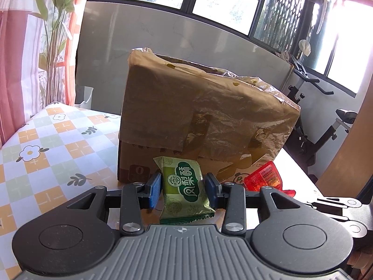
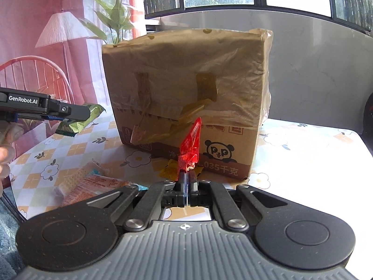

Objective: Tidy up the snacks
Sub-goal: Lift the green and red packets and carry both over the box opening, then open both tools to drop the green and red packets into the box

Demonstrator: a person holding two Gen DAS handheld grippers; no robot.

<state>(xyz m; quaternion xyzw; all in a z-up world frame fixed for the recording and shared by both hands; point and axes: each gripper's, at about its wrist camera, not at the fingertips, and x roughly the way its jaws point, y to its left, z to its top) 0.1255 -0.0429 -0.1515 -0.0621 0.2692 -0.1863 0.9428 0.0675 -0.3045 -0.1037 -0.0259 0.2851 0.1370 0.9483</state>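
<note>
My left gripper (image 1: pixel 184 190) is shut on a green snack packet (image 1: pixel 184 184), held upright between its blue pads in front of the cardboard box (image 1: pixel 198 116). From the right wrist view the same left gripper (image 2: pixel 70 114) and green packet (image 2: pixel 81 121) hang at the left, above the table. A red translucent snack packet (image 2: pixel 190 147) stands edge-on, pinched in my right gripper (image 2: pixel 187 177), which is shut on it before the box (image 2: pixel 186 81). In the left wrist view that red packet (image 1: pixel 264 175) shows at the right, low beside the box.
The box, lined with a yellowish plastic bag, stands on a table with a flower-checked cloth (image 2: pixel 303 158). Loose snacks lie on the cloth: an orange packet (image 2: pixel 93 189), a wafer pack (image 2: pixel 72 182), a yellow wrapper (image 2: pixel 170 170). A person's hand (image 2: pixel 5 149) shows far left.
</note>
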